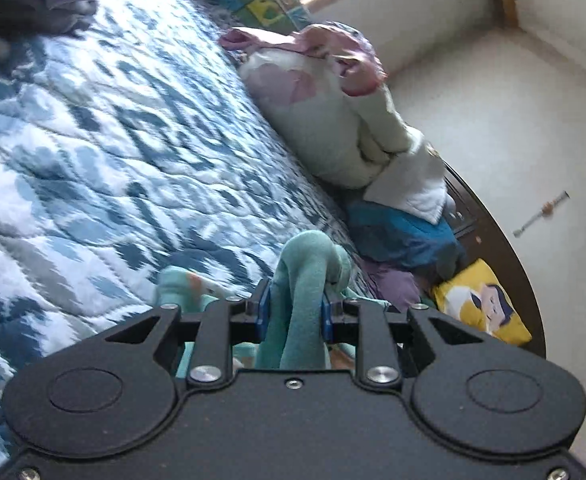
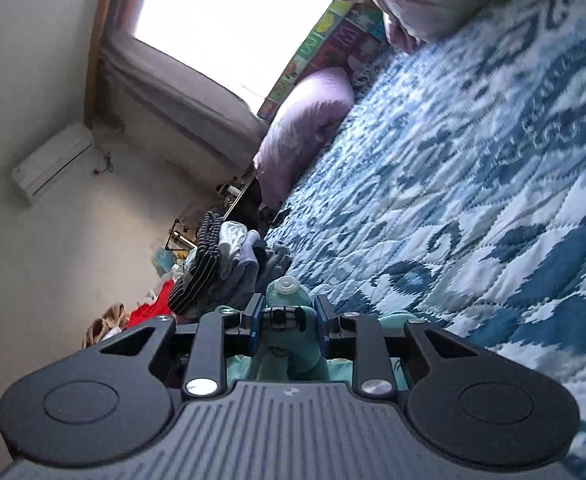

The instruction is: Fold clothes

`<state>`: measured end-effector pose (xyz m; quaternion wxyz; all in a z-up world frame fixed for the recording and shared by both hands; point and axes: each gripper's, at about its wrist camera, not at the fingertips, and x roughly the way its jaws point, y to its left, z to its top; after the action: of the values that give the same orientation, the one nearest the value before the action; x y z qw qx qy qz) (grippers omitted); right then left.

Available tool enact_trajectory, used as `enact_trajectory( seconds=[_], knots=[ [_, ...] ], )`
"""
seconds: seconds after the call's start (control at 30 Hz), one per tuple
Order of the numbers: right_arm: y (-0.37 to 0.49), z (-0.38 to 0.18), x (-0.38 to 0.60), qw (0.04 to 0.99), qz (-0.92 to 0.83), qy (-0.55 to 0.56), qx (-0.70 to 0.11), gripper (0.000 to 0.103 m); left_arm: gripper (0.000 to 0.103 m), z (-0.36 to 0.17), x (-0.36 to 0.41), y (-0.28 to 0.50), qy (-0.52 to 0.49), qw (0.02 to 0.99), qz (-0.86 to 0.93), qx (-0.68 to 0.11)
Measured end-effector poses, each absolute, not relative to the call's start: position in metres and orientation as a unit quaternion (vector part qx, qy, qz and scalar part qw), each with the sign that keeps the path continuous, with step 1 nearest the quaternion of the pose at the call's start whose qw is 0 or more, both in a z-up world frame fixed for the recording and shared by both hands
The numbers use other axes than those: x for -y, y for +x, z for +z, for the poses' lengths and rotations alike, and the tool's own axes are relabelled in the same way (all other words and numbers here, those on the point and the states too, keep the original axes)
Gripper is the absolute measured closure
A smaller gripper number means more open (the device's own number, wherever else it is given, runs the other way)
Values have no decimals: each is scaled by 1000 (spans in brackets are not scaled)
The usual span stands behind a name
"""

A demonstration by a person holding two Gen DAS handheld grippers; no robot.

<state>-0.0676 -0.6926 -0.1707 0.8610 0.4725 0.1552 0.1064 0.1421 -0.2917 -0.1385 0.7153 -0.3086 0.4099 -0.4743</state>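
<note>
Over the bed: a teal garment (image 1: pixel 305 280) is held up at two points, above the blue-and-white patterned quilt (image 1: pixel 105 132).
Left hand-held gripper (image 1: pixel 295 316): closed on a bunched fold of teal fabric, seen at lower centre of the left wrist view; cloth fills the gap between the blue pads.
Right hand-held gripper (image 2: pixel 287 318): closed on another part of the teal garment (image 2: pixel 289 332), at lower centre of the right wrist view; a pale button and a black-and-white striped trim sit at the pinch.
Garment state: bunched and hanging between the two grips; no flat panel or finished crease is visible.
Progress: this garment is judged to be mid-handling, not folded. Whether it is being spread for a fold or carried across in one cannot be settled from these views.
Remaining work: a heap of mixed clothes (image 2: pixel 229 264) lies at the bed's edge, left of centre in the right wrist view; it appears unfolded.
Other items: a white and pink plush toy (image 1: pixel 321 120) and a lilac pillow (image 2: pixel 305 128) rest along the bed's far sides.
</note>
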Motion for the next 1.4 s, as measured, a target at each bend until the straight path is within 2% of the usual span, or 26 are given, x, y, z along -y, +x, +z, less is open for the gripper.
enact_trajectory(
  seconds=[0.17, 0.23, 0.27, 0.3, 0.43, 0.47, 0.5, 0.57, 0.6, 0.7, 0.77, 0.83, 0.87, 1.03, 1.1, 1.13, 1.2, 1.33, 1.37, 1.4],
  knots=[
    [-67, -192, 701, 836, 76, 512, -183, 54, 76, -164, 300, 155, -297, 720, -410, -475],
    [-70, -192, 701, 836, 71, 511, -186, 47, 64, -156, 296, 153, -298, 718, -420, -469],
    [-71, -190, 698, 842, 71, 501, -186, 45, 54, -152, 293, 152, -298, 719, -426, -461],
    [-71, -187, 696, 848, 72, 490, -187, 44, 52, -148, 290, 151, -300, 720, -428, -457],
    [-74, -178, 686, 871, 71, 448, -188, 47, 55, -147, 291, 144, -279, 724, -432, -459],
    [-75, -175, 683, 876, 71, 437, -188, 48, 64, -146, 293, 141, -268, 729, -433, -458],
    [-76, -173, 680, 882, 71, 427, -189, 48, 68, -146, 294, 139, -260, 733, -432, -456],
    [-77, -168, 675, 892, 71, 405, -189, 48, 68, -146, 296, 137, -244, 742, -429, -453],
    [-77, -168, 675, 891, 73, 405, -194, 48, 64, -140, 296, 136, -221, 759, -425, -441],
    [-84, -161, 665, 907, 55, 362, -210, 47, 62, -114, 290, 125, -152, 810, -418, -382],
    [-93, -153, 656, 920, 49, 324, -215, 49, 62, -94, 287, 113, -114, 831, -426, -340],
    [-101, -149, 650, 925, 46, 309, -215, 65, 62, -74, 300, 100, -76, 827, -461, -314],
    [-102, -148, 648, 927, 47, 302, -218, 68, 62, -66, 314, 93, -55, 820, -481, -305],
    [-102, -152, 642, 923, 56, 298, -237, 73, 59, -46, 413, 68, 86, 758, -580, -286],
    [-103, -149, 640, 928, 56, 287, -233, 73, 54, -48, 449, 65, 139, 731, -600, -293],
    [-104, -148, 638, 931, 58, 277, -231, 77, 54, -51, 464, 65, 164, 723, -603, -296],
    [-107, -146, 634, 937, 62, 258, -227, 84, 54, -56, 481, 72, 182, 700, -615, -315],
    [-108, -144, 632, 940, 71, 246, -225, 89, 54, -64, 492, 77, 204, 673, -630, -329],
    [-108, -144, 631, 941, 73, 243, -224, 90, 56, -64, 494, 76, 211, 671, -631, -329],
    [-109, -144, 631, 942, 75, 240, -223, 91, 65, -65, 496, 76, 207, 669, -632, -334]
  ],
)
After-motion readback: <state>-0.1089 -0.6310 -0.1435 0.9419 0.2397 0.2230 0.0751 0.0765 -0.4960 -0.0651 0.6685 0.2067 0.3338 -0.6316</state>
